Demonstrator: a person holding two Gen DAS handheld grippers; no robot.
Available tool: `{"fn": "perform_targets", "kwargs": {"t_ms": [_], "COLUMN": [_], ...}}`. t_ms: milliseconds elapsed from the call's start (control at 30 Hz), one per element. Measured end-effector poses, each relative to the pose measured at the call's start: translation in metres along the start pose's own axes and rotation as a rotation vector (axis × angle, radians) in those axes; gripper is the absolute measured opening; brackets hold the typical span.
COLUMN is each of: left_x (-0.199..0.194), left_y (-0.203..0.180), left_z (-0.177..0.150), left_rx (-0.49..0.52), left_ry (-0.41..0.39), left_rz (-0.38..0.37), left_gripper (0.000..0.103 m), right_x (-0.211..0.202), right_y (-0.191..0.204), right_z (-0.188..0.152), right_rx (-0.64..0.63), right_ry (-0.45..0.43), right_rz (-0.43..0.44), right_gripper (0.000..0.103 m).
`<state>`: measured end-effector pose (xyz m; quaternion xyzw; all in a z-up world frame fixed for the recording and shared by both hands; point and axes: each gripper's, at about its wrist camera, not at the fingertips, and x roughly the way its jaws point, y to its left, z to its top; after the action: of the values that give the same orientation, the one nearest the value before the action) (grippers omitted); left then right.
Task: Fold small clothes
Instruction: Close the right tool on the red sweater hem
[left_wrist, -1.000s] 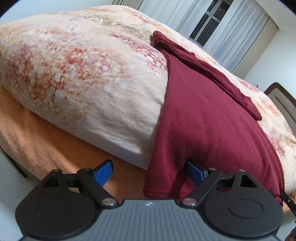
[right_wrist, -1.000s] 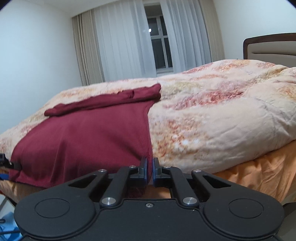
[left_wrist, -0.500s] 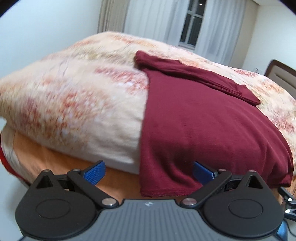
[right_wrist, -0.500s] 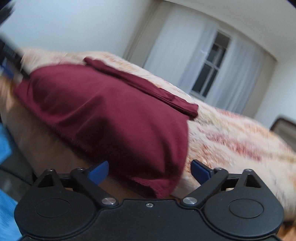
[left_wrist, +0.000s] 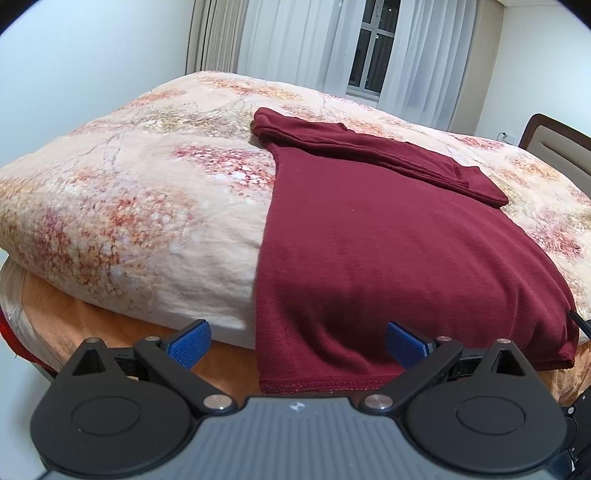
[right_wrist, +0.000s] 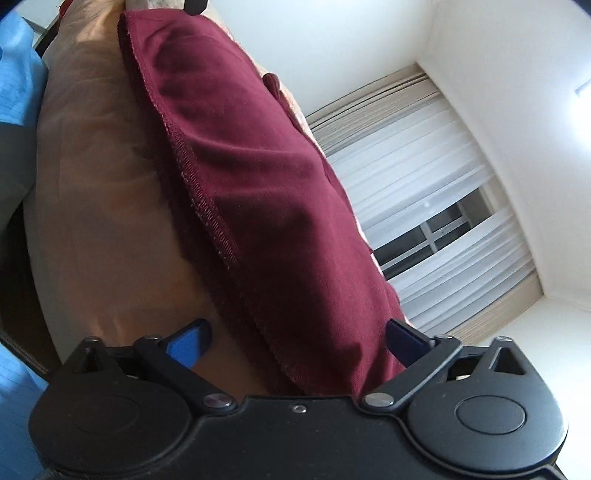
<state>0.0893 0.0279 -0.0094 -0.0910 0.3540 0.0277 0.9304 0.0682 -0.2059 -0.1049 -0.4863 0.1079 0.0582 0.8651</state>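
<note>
Maroon shirt (left_wrist: 388, 258) hem hangs off quilt (left_wrist: 147, 192); with left gripper (left_wrist: 297, 345) and right gripper (right_wrist: 295, 341) spread wide, pinch both hem corners squarely before lifting.

no readable words, brand names or numbers show in either view. the only mark is a small pale emblem, too tiny to read, on the ribbed grey plastic body of the left gripper (left_wrist: 297, 343), centred on that body's front edge, just below the hem of the dark red knit garment (left_wrist: 388, 251).
</note>
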Motion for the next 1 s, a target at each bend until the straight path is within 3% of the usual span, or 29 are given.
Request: {"fn": "perform_targets", "kwargs": {"t_ms": [133, 200, 300, 433, 600, 700, 833, 1000], "left_x": [0.001, 0.000, -0.004, -0.014, -0.020, -0.019, -0.017, -0.002], "left_y": [0.001, 0.001, -0.003, -0.017, -0.044, -0.064, -0.091, -0.118], "left_z": [-0.001, -0.002, -0.004, -0.011, -0.026, -0.037, -0.052, -0.064], "left_rx": [-0.003, 0.001, 0.029, 0.127, 0.305, 0.425, 0.571, 0.639], "left_ry": [0.003, -0.002, -0.031, -0.092, -0.166, -0.190, -0.238, -0.243], "left_rz": [0.001, -0.001, -0.014, -0.049, -0.094, -0.094, -0.069, -0.082], "left_gripper": [0.102, 0.102, 0.102, 0.102, 0.102, 0.102, 0.102, 0.102], "right_x": [-0.006, -0.011, -0.019, -0.028, -0.040, -0.046, -0.044, -0.044], "right_y": [-0.003, -0.006, -0.015, -0.035, -0.077, -0.105, -0.138, -0.158], "right_z": [-0.003, -0.005, -0.006, -0.002, -0.006, 0.001, 0.008, 0.017], "right_rx": [0.017, 0.021, 0.052, 0.124, 0.322, 0.480, 0.585, 0.670], "right_ry": [-0.027, -0.050, -0.076, -0.096, -0.084, -0.071, -0.075, -0.072], "right_rz": [0.010, 0.028, 0.057, 0.102, 0.200, 0.252, 0.297, 0.337], "right_gripper": [0.067, 0.045, 0.028, 0.027, 0.013, 0.012, 0.012, 0.012]}}
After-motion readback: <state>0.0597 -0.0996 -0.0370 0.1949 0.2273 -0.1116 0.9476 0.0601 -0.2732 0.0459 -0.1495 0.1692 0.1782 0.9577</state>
